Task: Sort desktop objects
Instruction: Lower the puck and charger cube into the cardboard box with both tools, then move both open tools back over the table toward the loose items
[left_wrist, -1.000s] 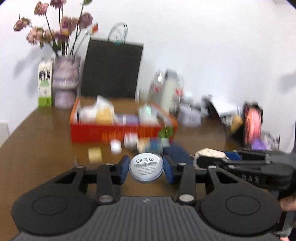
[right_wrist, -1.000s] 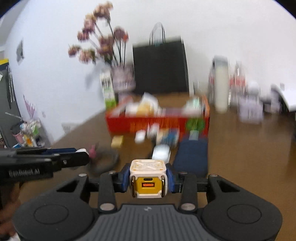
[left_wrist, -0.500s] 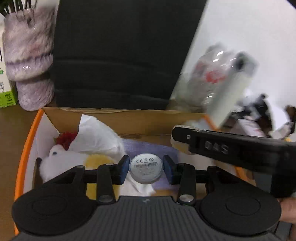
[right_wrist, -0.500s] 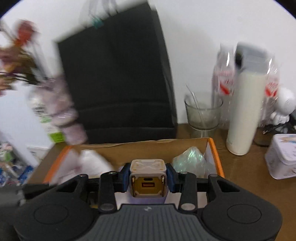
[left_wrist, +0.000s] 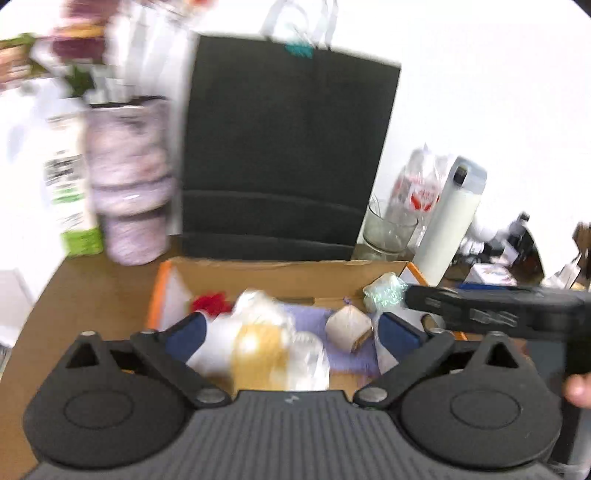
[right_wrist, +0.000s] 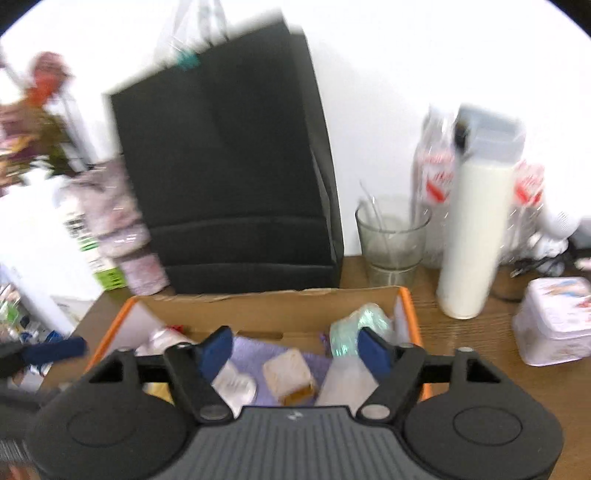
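A plain white wall (right_wrist: 406, 55) is seen behind everything. The brown wooden surface (right_wrist: 480, 339) is evenly lit, with wood grain visible.

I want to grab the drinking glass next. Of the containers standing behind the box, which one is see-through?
The clear glass tumbler, between the black paper bag and the tall white bottle. The bag, bottle and mottled purple vase are all opaque.

Each of your two wrist cameras looks forward and downward along its own gripper's fingers, close above the orange-rimmed cardboard box (left_wrist: 376, 264) (right_wrist: 406, 295) on the brown wooden table (left_wrist: 92, 291) (right_wrist: 480, 332). Both views share that box and the tall black paper bag (left_wrist: 288, 147) (right_wrist: 229, 166) behind it
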